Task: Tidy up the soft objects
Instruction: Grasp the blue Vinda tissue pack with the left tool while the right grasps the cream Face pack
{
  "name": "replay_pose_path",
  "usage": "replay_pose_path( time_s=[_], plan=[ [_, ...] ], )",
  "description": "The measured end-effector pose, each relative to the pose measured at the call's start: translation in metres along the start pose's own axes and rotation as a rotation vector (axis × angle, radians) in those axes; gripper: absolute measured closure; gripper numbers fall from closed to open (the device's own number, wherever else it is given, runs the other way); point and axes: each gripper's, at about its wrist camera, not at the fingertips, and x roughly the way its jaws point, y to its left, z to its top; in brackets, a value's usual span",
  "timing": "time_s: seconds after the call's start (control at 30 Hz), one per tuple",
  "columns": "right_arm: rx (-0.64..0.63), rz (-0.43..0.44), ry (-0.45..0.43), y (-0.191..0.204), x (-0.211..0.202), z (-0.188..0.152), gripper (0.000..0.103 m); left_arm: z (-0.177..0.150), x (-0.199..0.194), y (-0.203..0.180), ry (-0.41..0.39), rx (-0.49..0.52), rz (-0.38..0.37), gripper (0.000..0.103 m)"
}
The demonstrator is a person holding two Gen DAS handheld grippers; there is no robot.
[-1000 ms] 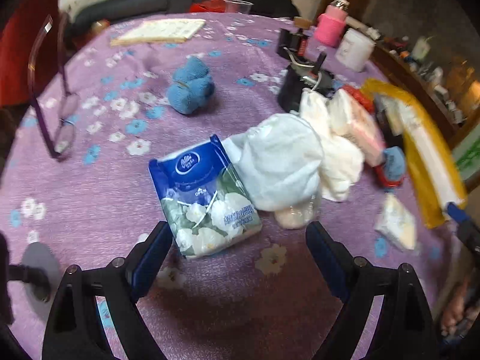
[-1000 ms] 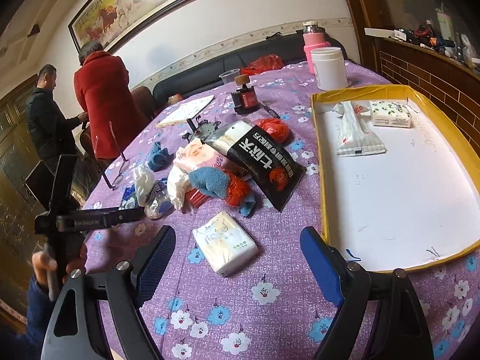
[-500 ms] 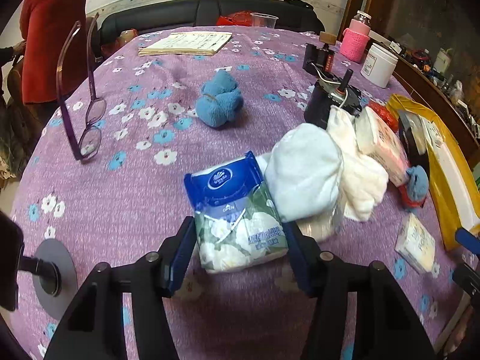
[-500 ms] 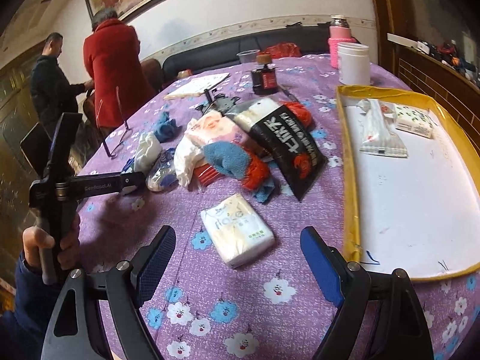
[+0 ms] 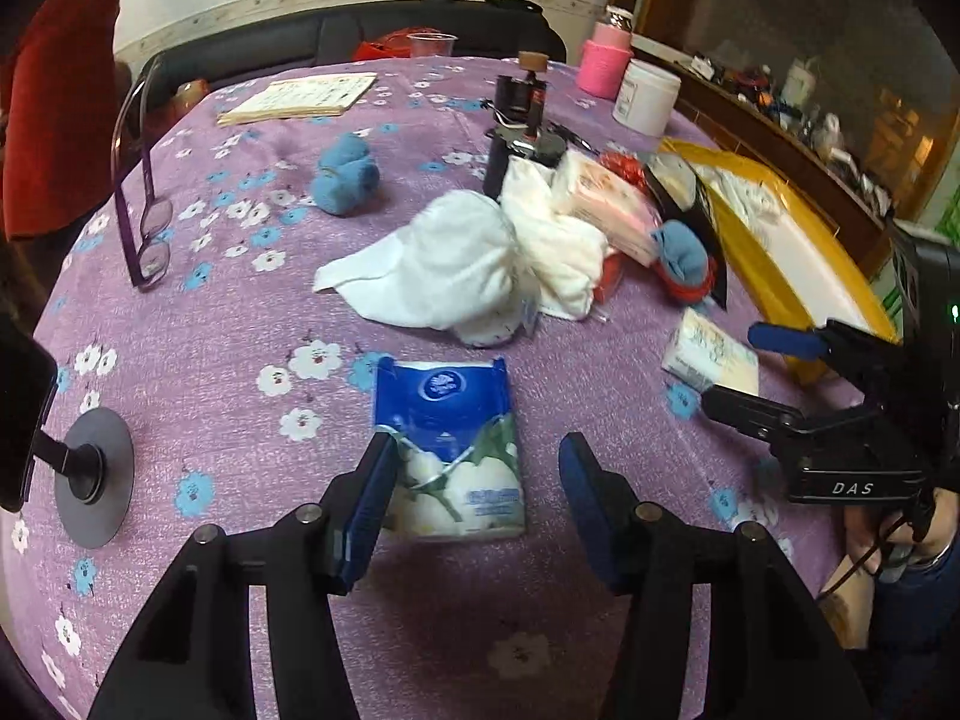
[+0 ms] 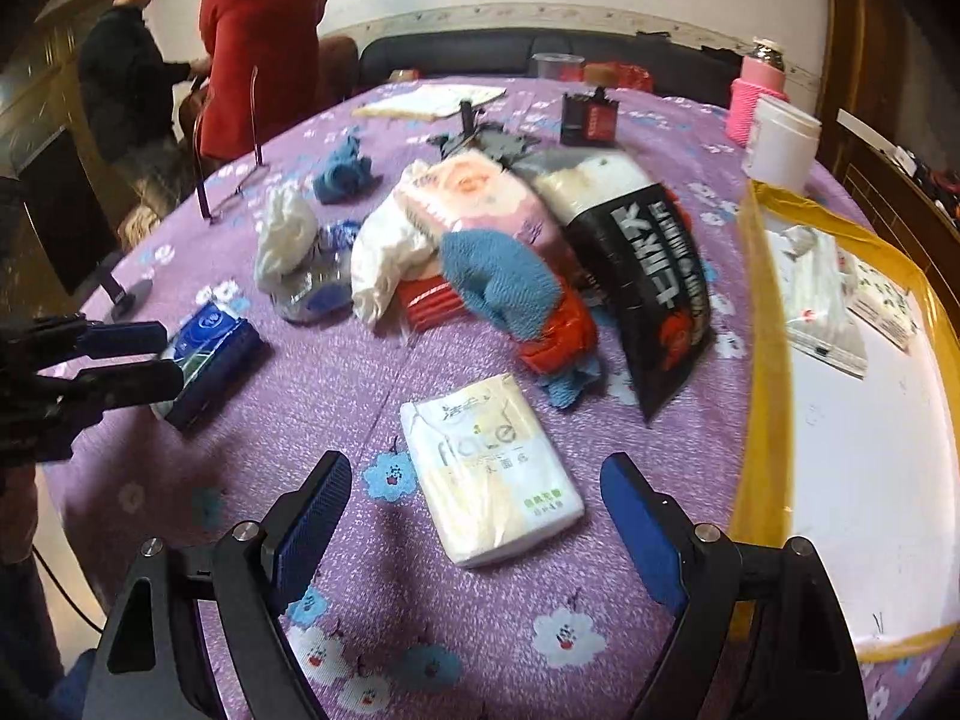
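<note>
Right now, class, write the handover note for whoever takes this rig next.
Left gripper: jaws just closed in around the blue tissue pack; firm grip unclear.
Right gripper: open above the white tissue pack.
Done: two packs lie in the yellow tray.
Left: both these packs, plus the pile of towels and packs mid-table.

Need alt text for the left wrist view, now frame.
The left gripper, jaws just narrowed, straddles a blue-and-white tissue pack on the purple floral tablecloth; only the left pad looks to touch it. Beyond lie a white cloth heap, a blue knitted sock and the yellow-rimmed tray.
</note>
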Motion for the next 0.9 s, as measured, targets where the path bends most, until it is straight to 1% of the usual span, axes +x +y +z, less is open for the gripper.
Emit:
replay_pose_path(
  time_s=[0.07,0.1,0.13,0.17,0.2,0.3,0.33,0.37,0.47,0.5,0.53,0.57,0.6,0.7,0.8,0.9],
  plan=[
    [-0.003,-0.009,0.018,0.001,0.007,-0.002,0.018,0.001,0.006,-0.004,0.010,0.004,0.025,0.047],
    [-0.004,-0.008,0.026,0.002,0.010,-0.003,0.030,0.001,0.008,-0.005,0.006,0.008,0.039,0.046],
    [-0.005,-0.004,0.032,0.002,0.012,-0.005,0.037,0.002,0.009,-0.006,0.004,0.008,0.059,0.040],
    [-0.014,-0.023,0.022,0.003,0.011,-0.007,0.043,0.004,0.010,-0.004,0.005,0.004,0.070,0.033],
    [-0.019,-0.029,0.019,0.003,0.012,-0.008,0.050,0.004,0.012,-0.003,0.009,-0.008,0.078,0.031],
    [-0.027,-0.018,0.014,0.004,0.011,-0.009,0.051,0.005,0.013,0.004,0.021,-0.046,0.062,0.028],
    [-0.025,-0.017,0.012,0.003,0.012,-0.010,0.051,0.005,0.013,0.007,0.025,-0.053,0.061,0.022],
    [-0.024,-0.015,0.011,0.002,0.012,-0.010,0.051,0.005,0.015,0.009,0.026,-0.063,0.070,0.020],
    [-0.020,-0.012,0.006,0.001,0.014,-0.011,0.051,0.005,0.020,0.011,0.026,-0.070,0.091,0.020],
    [-0.020,-0.011,0.004,0.000,0.015,-0.012,0.052,0.005,0.022,0.011,0.025,-0.066,0.096,0.020],
    [-0.017,-0.009,0.001,0.000,0.015,-0.012,0.052,0.004,0.023,0.009,0.028,-0.060,0.105,0.028],
    [-0.010,-0.005,-0.002,-0.001,0.016,-0.012,0.052,0.003,0.025,0.006,0.033,-0.050,0.118,0.044],
    [-0.004,-0.001,-0.004,-0.003,0.016,-0.013,0.052,0.003,0.028,0.003,0.046,-0.037,0.124,0.051],
    [0.019,0.010,-0.012,-0.008,0.014,-0.014,0.052,0.001,0.029,-0.009,0.032,-0.011,0.147,0.051],
    [0.040,0.015,-0.027,-0.012,0.012,-0.015,0.052,0.002,0.026,-0.020,0.011,-0.007,0.101,0.051],
    [0.062,0.006,-0.050,-0.015,0.007,-0.016,0.052,0.004,0.020,-0.038,-0.028,0.029,0.070,0.051]
  ],
)
